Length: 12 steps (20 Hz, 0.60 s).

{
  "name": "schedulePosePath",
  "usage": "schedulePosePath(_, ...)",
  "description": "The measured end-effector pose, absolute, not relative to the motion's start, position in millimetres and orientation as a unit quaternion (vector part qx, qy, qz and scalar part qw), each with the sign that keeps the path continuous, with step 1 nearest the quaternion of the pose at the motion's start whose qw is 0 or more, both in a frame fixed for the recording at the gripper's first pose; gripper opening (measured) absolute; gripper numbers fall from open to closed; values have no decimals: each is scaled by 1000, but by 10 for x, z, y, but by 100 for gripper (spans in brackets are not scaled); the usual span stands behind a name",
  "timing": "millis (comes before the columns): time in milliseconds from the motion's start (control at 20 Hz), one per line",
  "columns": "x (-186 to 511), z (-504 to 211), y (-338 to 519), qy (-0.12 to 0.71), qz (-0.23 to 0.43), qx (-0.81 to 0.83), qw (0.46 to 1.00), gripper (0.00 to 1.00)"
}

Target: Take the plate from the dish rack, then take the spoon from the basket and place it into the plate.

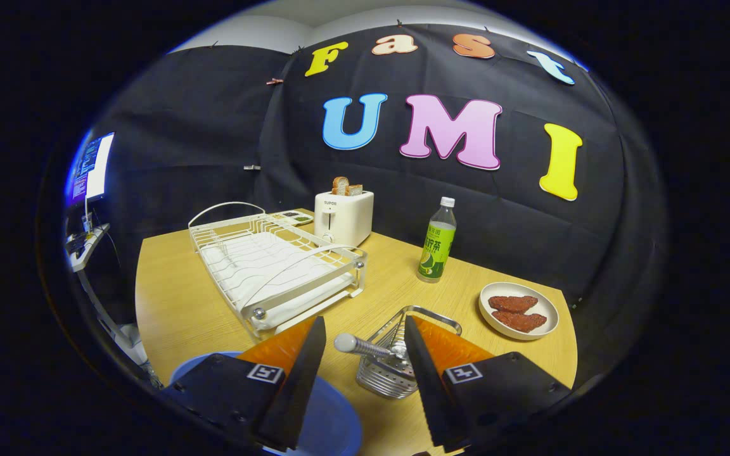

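My gripper (365, 345) is open above the wooden table. Between and just beyond the fingertips stands a metal wire basket (397, 373) with the spoon's silver handle (360, 346) sticking out of it toward the left finger. Neither finger touches the handle. A blue plate (333, 418) lies flat on the table under the left finger, partly hidden by it. The white dish rack (276, 269) stands farther back on the left, with no plate in it.
A white toaster (343, 217) with bread slices stands behind the rack. A green bottle (436, 244) is upright beyond the basket. A white dish (492, 316) with two brown pieces of food sits to the right. A monitor (89, 168) is off the table's left side.
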<state>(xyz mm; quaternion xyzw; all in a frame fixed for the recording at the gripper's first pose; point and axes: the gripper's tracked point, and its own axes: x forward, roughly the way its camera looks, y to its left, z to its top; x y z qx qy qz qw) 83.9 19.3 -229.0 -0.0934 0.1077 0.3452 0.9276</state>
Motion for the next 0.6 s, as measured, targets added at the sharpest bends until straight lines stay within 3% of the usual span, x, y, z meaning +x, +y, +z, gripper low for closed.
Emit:
schedulePosePath(150,915,-2409,252,112,343,-100,927,55)
schedulePosePath(350,954,-2419,301,110,341,-100,928,34)
schedulePosePath(600,1031,-2338,236,107,320,-117,934,27)
